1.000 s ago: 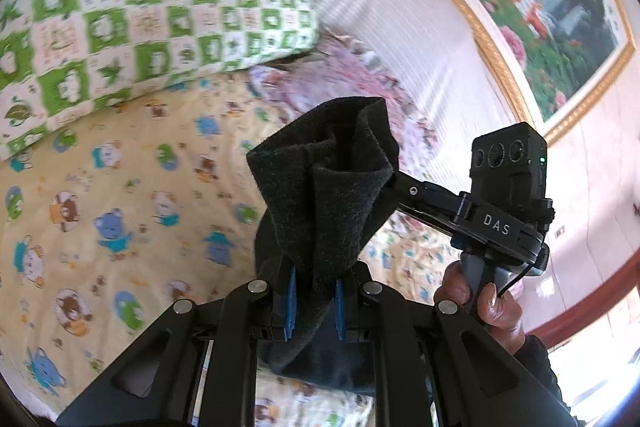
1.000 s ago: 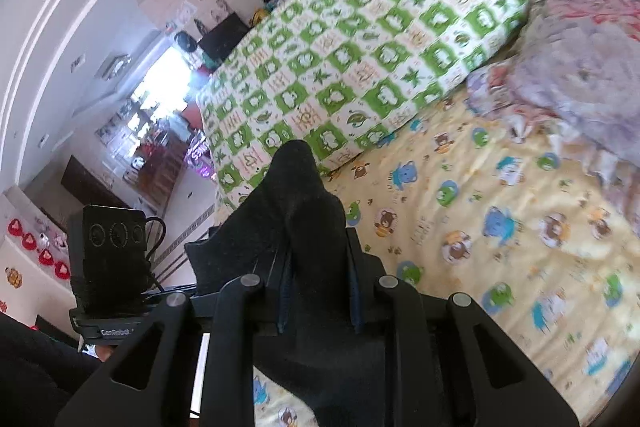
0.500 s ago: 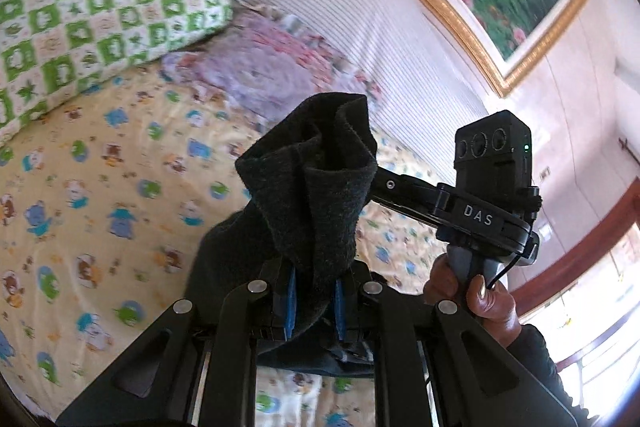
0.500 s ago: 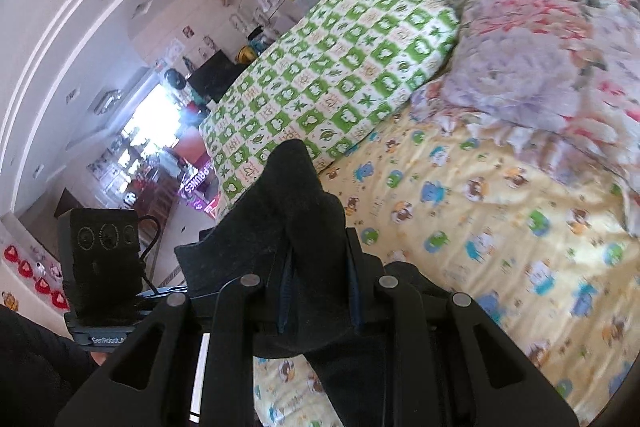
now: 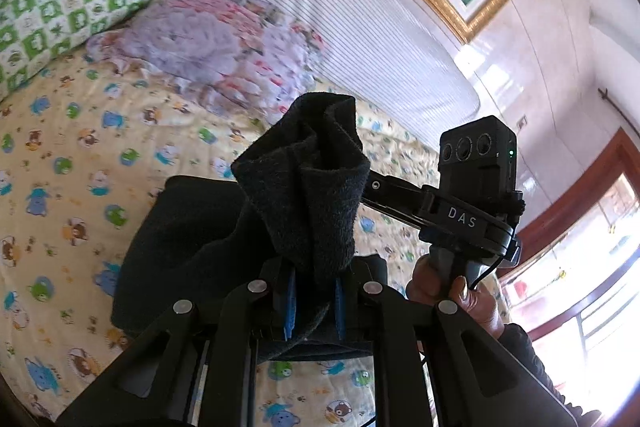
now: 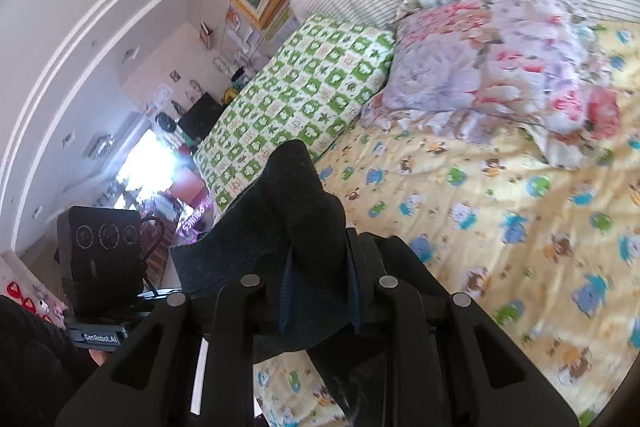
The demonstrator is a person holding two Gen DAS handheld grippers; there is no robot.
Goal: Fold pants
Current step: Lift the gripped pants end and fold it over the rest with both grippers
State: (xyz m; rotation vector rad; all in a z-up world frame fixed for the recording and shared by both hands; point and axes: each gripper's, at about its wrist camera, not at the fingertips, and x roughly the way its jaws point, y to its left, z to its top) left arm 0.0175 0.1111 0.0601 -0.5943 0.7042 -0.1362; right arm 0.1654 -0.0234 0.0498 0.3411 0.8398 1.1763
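Both ends of pants (image 5: 308, 187) pinched and lifted over bed (image 5: 80, 155), left gripper (image 5: 313, 301) and right gripper (image 6: 318, 291) clamped on cloth; partly folded, laying down and smoothing left

"DAS" on the right claw (image 5: 374, 187) body; seemingly "GenRobot.AI" on the left claw (image 6: 192, 259) mount.

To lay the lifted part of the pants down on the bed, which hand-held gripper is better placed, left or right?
Probably neither alone. The left hand-held gripper and the right hand-held gripper each pinch bunched dark pants above the bed sheet. The left has a slight advantage: its view shows the pants already spread on the sheet below.
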